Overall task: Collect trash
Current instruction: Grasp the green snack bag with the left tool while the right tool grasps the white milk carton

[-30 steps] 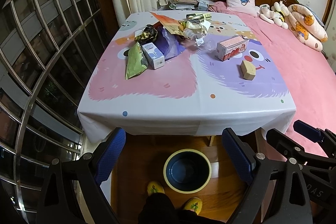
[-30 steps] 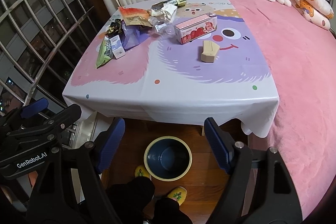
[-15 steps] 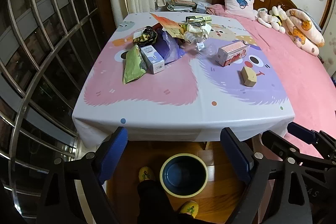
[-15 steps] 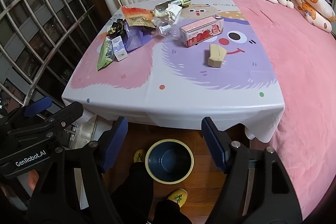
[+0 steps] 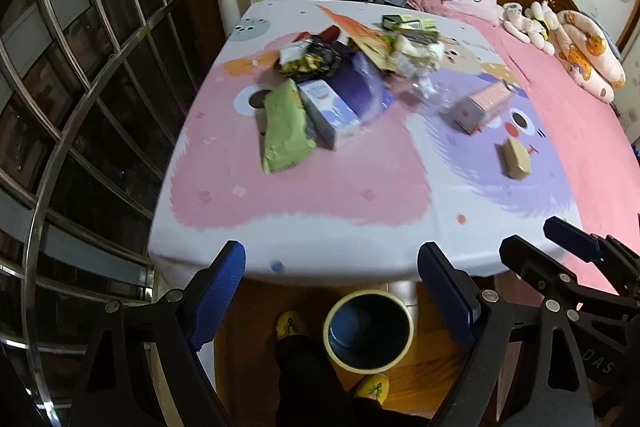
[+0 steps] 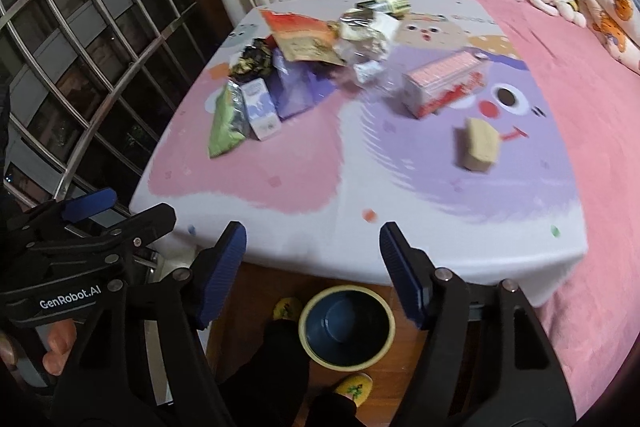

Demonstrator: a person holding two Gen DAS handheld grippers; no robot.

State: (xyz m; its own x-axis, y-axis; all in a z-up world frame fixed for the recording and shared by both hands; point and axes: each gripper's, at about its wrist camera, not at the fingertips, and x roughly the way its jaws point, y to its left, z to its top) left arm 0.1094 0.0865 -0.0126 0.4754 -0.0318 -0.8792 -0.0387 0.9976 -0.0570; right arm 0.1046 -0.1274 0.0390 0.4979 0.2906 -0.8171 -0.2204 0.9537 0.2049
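The trash lies untouched on the counter (image 5: 320, 227), which wears a white cloth printed with pink and purple monsters: a flat green foil snack packet (image 5: 285, 127) leans against a small white-and-blue carton (image 5: 330, 113), with a crumpled purple plastic bag (image 5: 366, 89), a black-and-gold crinkled wrapper (image 5: 310, 61) and an orange paper pouch (image 6: 302, 35) heaped just behind that carton; to the carton's right, well apart, sit a pink rectangular box (image 6: 444, 87) and, nearer the counter's front edge, a small tan block (image 6: 480, 145). Below that front edge, on the wooden floor, stands the round blue bin with a yellow rim (image 5: 368, 331); what shows of its inside looks empty, so by my reading nothing has been collected and every piece is left to do. The left tongs (image 5: 336, 299) hang over the counter's near edge, spread wide and holding nothing; the right tongs (image 6: 312, 271) are likewise gaping and empty, short of the litter.
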